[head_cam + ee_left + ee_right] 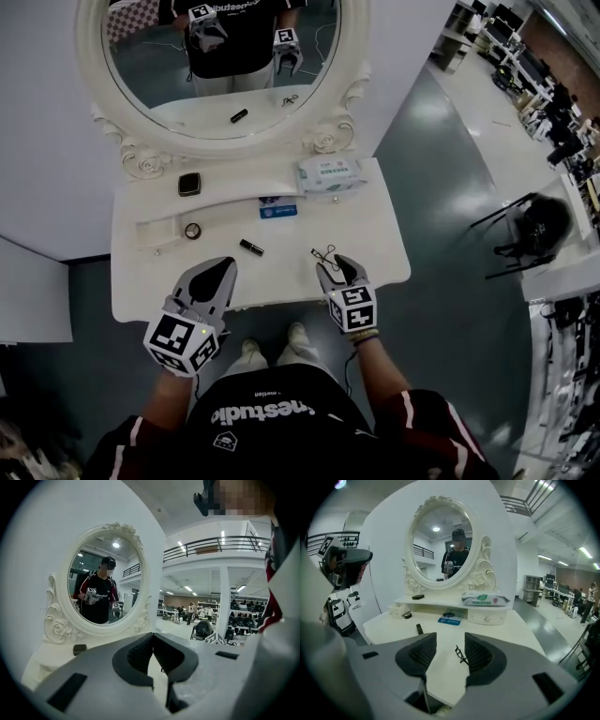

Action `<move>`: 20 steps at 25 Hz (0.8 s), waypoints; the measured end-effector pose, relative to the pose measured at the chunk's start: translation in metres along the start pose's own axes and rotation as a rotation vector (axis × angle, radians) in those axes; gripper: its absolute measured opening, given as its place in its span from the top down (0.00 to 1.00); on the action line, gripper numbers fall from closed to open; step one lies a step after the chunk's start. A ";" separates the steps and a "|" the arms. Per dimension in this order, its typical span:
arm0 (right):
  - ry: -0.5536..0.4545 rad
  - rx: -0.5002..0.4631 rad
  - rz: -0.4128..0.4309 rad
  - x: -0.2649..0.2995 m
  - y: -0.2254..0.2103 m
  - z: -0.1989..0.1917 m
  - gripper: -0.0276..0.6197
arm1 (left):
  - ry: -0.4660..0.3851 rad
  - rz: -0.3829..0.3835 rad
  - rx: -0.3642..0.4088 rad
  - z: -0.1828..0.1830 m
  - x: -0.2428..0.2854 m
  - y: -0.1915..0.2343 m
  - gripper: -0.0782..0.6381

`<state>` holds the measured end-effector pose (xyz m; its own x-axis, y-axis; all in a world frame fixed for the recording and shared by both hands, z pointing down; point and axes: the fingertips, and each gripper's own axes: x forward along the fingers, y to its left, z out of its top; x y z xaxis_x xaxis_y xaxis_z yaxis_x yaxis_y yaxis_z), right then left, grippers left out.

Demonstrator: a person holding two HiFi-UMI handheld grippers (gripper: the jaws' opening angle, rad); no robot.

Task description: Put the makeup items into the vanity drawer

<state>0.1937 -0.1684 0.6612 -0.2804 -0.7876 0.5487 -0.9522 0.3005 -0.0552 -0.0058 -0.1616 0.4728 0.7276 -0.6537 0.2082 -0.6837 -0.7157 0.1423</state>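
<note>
1. Left gripper [222, 267] hovers over the front edge of the counter [375, 234], jaws pressed together on nothing.
2. Right gripper [335, 265] hovers beside it, jaws spread and empty; a black wire clip [324, 253] lies on the counter just ahead of them.
3. A black lipstick tube [250, 247] lies farther back, between the two grippers.
4. A round ring-shaped item [192, 231] sits at the small left drawer [155, 232]; whether in it or beside it, I cannot tell.
5. A black compact [189, 184] and a wipes pack [329, 174] rest on the shelf under the mirror [150, 75].
</note>
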 end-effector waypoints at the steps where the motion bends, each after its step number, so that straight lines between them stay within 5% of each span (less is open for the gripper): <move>1: 0.009 -0.004 0.009 0.004 0.000 -0.004 0.68 | 0.006 0.001 -0.006 -0.002 0.001 -0.003 0.88; 20: 0.138 -0.022 0.083 0.066 -0.019 -0.054 0.71 | 0.057 0.100 0.001 -0.009 0.003 -0.010 0.88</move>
<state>0.2000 -0.1975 0.7435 -0.3376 -0.6788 0.6521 -0.9230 0.3748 -0.0877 0.0027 -0.1542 0.4811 0.6517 -0.7065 0.2759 -0.7524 -0.6483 0.1171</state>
